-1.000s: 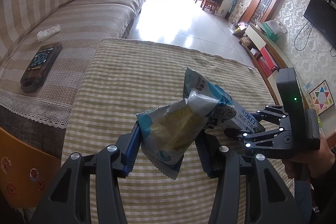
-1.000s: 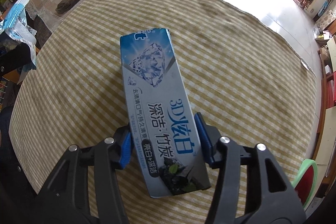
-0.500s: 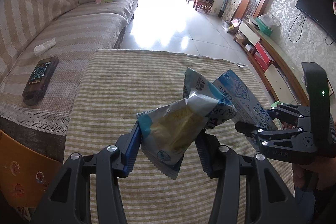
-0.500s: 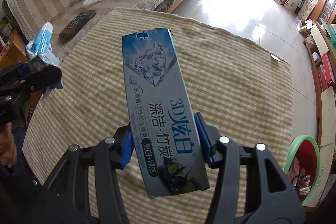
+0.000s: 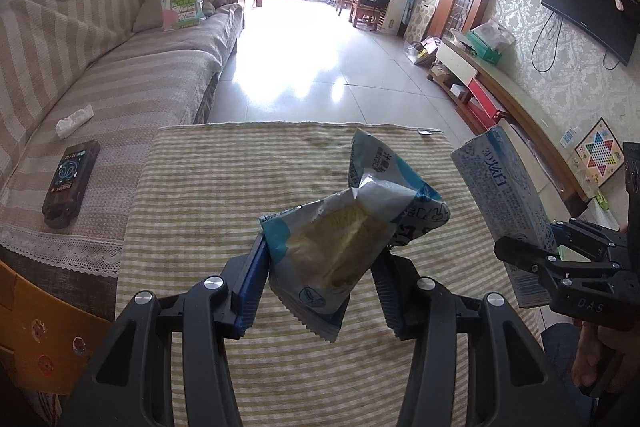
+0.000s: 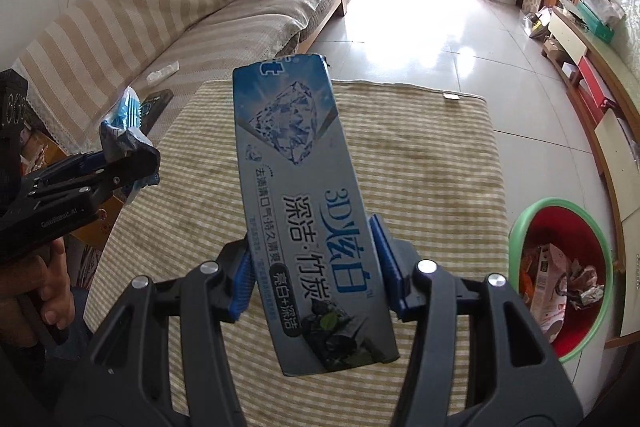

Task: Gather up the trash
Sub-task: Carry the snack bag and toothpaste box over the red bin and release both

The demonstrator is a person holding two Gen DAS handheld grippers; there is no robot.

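Note:
My left gripper (image 5: 320,281) is shut on a crumpled blue and silver snack wrapper (image 5: 344,239), held above the striped tablecloth (image 5: 224,187). My right gripper (image 6: 314,267) is shut on a long blue toothpaste box (image 6: 304,203), lifted clear of the cloth and pointing away from me. In the left wrist view the same toothpaste box (image 5: 504,195) stands at the right, in the right gripper (image 5: 532,259). In the right wrist view the snack wrapper (image 6: 128,135) sits at the left in the left gripper (image 6: 132,163). A red bin with a green rim (image 6: 560,267) holds several pieces of trash on the floor at the right.
A striped sofa (image 5: 100,75) runs along the left, with a dark phone-like device (image 5: 70,183) and a white tissue (image 5: 74,117) on it. A low TV cabinet (image 5: 512,99) lines the right wall. Shiny tiled floor (image 5: 320,67) lies beyond the table. A small scrap (image 6: 452,97) lies at the table's far edge.
Both grippers have risen with their loads. The toothpaste box has moved right and up, away from the wrapper, and the red bin has come into the right wrist view.

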